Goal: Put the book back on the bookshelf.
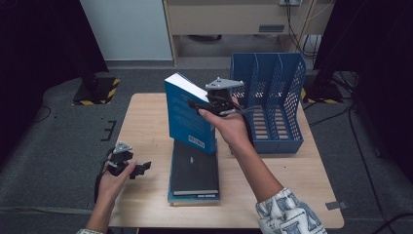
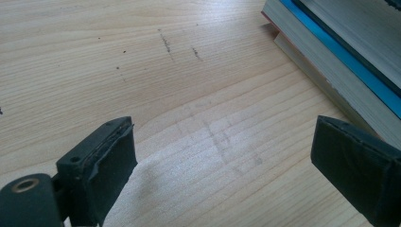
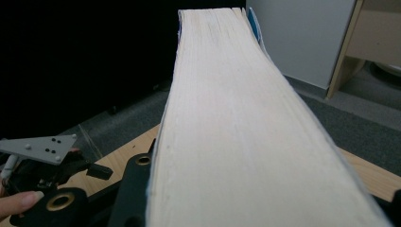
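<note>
A thick blue book (image 1: pixel 187 114) stands upright and a little tilted on a flat stack of books (image 1: pixel 195 173) at the table's middle. My right gripper (image 1: pixel 197 103) is shut on it near the top, jaws on either cover. In the right gripper view its pale page edge (image 3: pixel 236 132) runs away between the jaws of that gripper (image 3: pixel 265 201). My left gripper (image 1: pixel 141 168) rests low at the table's left front edge, open, with bare wood between its jaws (image 2: pixel 222 151). The stack's page edges (image 2: pixel 340 61) lie to its right.
A blue mesh file holder (image 1: pixel 272 97) with several slots stands at the back right of the wooden table (image 1: pixel 146 122). Dark floor surrounds the table. The left gripper (image 3: pixel 42 165) also appears low left in the right gripper view.
</note>
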The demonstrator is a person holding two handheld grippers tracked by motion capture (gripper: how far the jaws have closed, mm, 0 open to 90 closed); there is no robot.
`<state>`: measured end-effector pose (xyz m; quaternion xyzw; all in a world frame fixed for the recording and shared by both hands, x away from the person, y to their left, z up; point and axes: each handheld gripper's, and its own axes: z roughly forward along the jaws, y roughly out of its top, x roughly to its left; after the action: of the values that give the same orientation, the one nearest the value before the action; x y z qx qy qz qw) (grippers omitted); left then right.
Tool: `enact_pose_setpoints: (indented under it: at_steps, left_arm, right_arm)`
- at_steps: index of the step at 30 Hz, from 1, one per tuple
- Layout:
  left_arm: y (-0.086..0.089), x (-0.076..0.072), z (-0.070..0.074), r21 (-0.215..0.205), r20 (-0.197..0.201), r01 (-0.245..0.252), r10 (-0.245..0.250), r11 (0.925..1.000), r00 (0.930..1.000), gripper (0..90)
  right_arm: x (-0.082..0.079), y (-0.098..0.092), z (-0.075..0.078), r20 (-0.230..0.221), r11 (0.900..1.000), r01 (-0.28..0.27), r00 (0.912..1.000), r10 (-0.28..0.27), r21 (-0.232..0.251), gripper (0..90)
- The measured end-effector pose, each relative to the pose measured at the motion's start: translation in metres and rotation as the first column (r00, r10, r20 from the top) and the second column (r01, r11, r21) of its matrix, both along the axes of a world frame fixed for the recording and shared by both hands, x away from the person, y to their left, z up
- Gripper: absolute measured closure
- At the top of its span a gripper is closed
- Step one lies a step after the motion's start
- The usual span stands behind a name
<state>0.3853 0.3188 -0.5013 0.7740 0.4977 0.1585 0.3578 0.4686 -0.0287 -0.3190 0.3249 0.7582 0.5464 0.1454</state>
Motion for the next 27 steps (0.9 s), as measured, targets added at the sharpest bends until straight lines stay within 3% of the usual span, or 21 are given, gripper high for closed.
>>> enact_pose_setpoints:
  at_steps: [7,12,21,27]
  left_arm:
    - [0.001,0.001,-0.001,0.003,-0.002,0.000,0.000,1.0000,1.0000,6.9]
    - [0.002,0.001,-0.002,0.007,0.000,0.000,0.000,1.0000,1.0000,6.9]
    - [0.000,0.004,-0.005,0.018,0.001,0.013,-0.013,0.9998,0.9999,6.9]
    - [-0.001,0.009,-0.013,0.049,-0.029,-0.003,0.004,0.9988,0.9996,8.1]
  right_arm:
    - [0.016,0.003,0.008,-0.090,0.999,0.036,0.9953,-0.035,0.008,60.1]
    - [0.021,0.006,0.012,-0.125,0.998,0.060,0.9904,-0.058,0.013,60.3]
    - [0.018,0.003,0.022,-0.160,0.997,0.073,0.9845,-0.071,0.006,60.5]
    - [0.013,-0.007,0.030,-0.158,0.996,0.085,0.9839,-0.082,0.007,60.5]
